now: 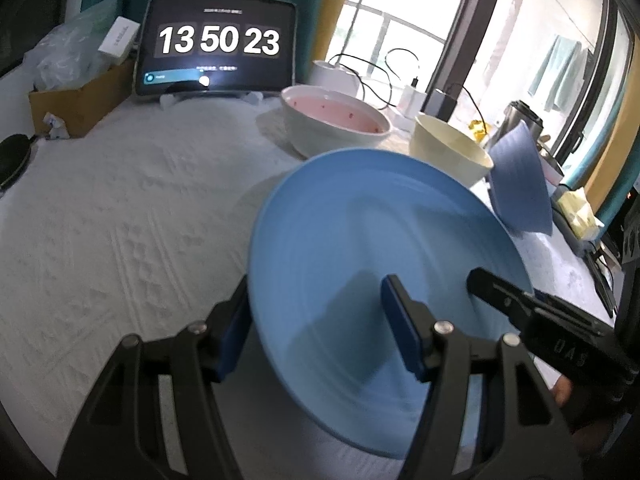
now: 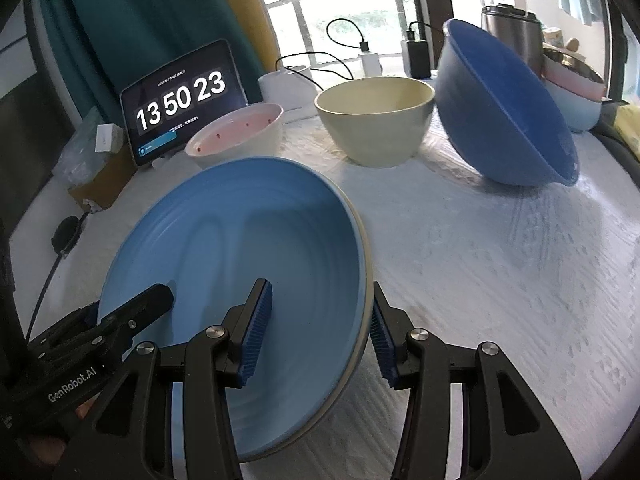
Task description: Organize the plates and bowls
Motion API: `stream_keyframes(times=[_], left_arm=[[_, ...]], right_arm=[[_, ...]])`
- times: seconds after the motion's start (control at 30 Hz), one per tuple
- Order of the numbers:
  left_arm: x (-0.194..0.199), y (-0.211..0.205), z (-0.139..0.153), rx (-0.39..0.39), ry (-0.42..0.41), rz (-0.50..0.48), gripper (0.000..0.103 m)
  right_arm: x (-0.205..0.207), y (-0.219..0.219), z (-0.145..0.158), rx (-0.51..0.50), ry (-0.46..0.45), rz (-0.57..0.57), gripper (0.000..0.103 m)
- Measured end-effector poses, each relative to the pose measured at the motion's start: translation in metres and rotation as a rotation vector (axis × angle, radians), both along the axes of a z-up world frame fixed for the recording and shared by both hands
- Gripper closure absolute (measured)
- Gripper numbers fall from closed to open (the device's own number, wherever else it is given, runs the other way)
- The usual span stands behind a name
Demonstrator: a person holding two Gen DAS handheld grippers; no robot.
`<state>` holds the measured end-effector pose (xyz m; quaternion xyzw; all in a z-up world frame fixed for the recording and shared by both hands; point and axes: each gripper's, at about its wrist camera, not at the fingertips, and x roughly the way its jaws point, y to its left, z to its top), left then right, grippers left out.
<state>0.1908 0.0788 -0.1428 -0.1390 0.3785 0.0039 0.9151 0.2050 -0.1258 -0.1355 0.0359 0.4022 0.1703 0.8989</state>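
A light blue plate (image 1: 360, 240) (image 2: 248, 256) is tilted above the white cloth. My left gripper (image 1: 316, 328) is open and straddles its left rim, one finger under and one over. My right gripper (image 2: 320, 324) is open and straddles its right rim the same way. Neither pair of pads presses the plate. Behind stand a white bowl with a pink inside (image 1: 334, 118) (image 2: 236, 134), a cream bowl (image 1: 452, 148) (image 2: 376, 120) and a dark blue bowl (image 1: 520, 184) (image 2: 508, 112) tipped on its side.
A tablet clock (image 1: 218, 48) (image 2: 182, 100) stands at the back. A cardboard box (image 1: 80, 100) sits back left. Chargers and cables (image 2: 368, 56), a metal pot (image 2: 516, 32) and stacked pastel bowls (image 2: 576, 96) line the back right. The white cloth (image 1: 120, 200) covers the table.
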Motion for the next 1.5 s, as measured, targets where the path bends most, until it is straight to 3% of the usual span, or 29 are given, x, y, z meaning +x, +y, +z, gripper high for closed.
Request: stream_keyframes(times=[0.5,0.7,1.1,1.27,1.5], left_arm=[[0.011,0.006,-0.006,0.003,0.020,0.015,0.037],[0.013,0.007,-0.009,-0.010,0.039,0.009,0.037],[0.014,0.002,-0.007,0.040,0.036,0.020,0.034],[0.002,-0.006,0.003,0.140,-0.013,0.074,0.034],[-0.015,-0.008,0.030,0.148,-0.101,0.122,0.034]], right_arm=[[0.018,0.016,-0.014,-0.036,0.013,-0.001,0.047],[0.021,0.013,-0.017,-0.001,0.028,0.012,0.045],[0.012,0.006,-0.015,0.020,0.040,0.038,0.043],[0.010,-0.004,-0.014,0.034,0.043,0.034,0.043],[0.005,-0.021,-0.011,0.052,0.034,0.028,0.043]])
